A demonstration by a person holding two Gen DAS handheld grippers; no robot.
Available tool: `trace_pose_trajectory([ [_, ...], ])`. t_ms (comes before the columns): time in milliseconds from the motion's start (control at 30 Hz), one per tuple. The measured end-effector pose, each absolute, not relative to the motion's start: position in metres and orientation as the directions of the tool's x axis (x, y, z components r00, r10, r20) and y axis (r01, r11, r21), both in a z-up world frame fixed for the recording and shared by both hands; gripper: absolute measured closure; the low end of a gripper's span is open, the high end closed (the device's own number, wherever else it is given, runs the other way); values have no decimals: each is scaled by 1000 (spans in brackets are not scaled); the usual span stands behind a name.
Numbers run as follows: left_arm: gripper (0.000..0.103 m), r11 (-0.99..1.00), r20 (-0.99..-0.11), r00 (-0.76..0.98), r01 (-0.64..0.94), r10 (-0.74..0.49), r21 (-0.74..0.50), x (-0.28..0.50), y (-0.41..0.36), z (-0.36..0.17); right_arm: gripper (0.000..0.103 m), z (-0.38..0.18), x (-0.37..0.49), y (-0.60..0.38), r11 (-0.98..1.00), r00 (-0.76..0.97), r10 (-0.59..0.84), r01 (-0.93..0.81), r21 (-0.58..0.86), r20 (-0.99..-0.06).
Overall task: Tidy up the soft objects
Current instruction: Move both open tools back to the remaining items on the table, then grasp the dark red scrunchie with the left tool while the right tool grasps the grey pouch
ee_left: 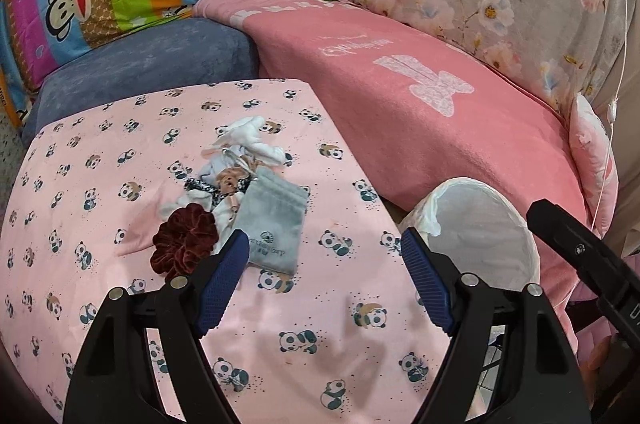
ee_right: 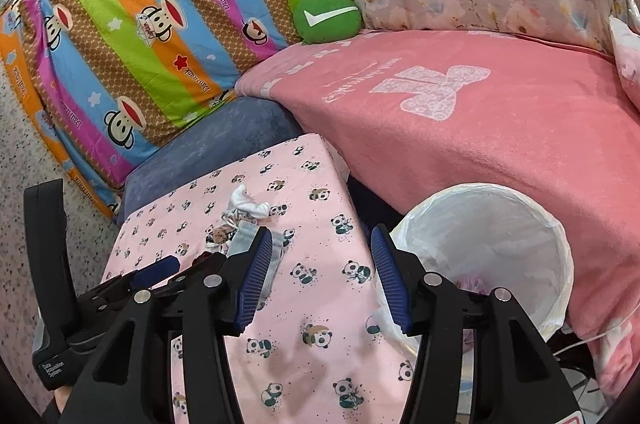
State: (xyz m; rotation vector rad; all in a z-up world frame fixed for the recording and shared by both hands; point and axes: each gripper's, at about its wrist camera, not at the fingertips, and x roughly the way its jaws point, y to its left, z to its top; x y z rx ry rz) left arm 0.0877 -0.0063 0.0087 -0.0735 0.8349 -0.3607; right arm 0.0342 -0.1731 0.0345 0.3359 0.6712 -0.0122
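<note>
Both grippers are over the panda-print cloth (ee_left: 100, 160), and neither one carries anything. The left gripper (ee_left: 322, 264) has its jaws wide apart, nothing between the pads. Just beyond its left finger (ee_left: 224, 272) sits the little heap of soft things: the dark red scrunchie (ee_left: 184, 236) touching that fingertip's outer side, the grey drawstring pouch (ee_left: 276, 220) just ahead and slightly inside, the white socks (ee_left: 252, 136) farther on. The right gripper (ee_right: 318, 268) is also empty, jaws parted at a middling gap, with the white-lined basket (ee_right: 556, 236) just beyond its right finger (ee_right: 390, 280) and the pile ahead of its left one.

My read: this is the reach for the next item. To do it well, pick one piece, not the clump. The pouch lies flat, so the left pads should straddle its edge and pinch down into the cloth. The scrunchie is bulkier and easier. Keep the right gripper clear of the basket's mouth.
</note>
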Motion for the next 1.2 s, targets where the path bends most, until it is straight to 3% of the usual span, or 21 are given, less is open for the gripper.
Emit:
trace_pose_trajectory([
  [633,28,964,-776,573,124,-264,-237,112,76,-40,50,-17,90,-80,962,685,190,14,274,-704],
  [800,28,965,-793,554,96,-255,-243,119,91,-53,44,-34,108,-61,963,657,201,3,270,-726],
  [1200,30,950,-811,502,81,-301,-302,155,104,-79,44,-75,154,-47,967,598,181,39,254,-781],
])
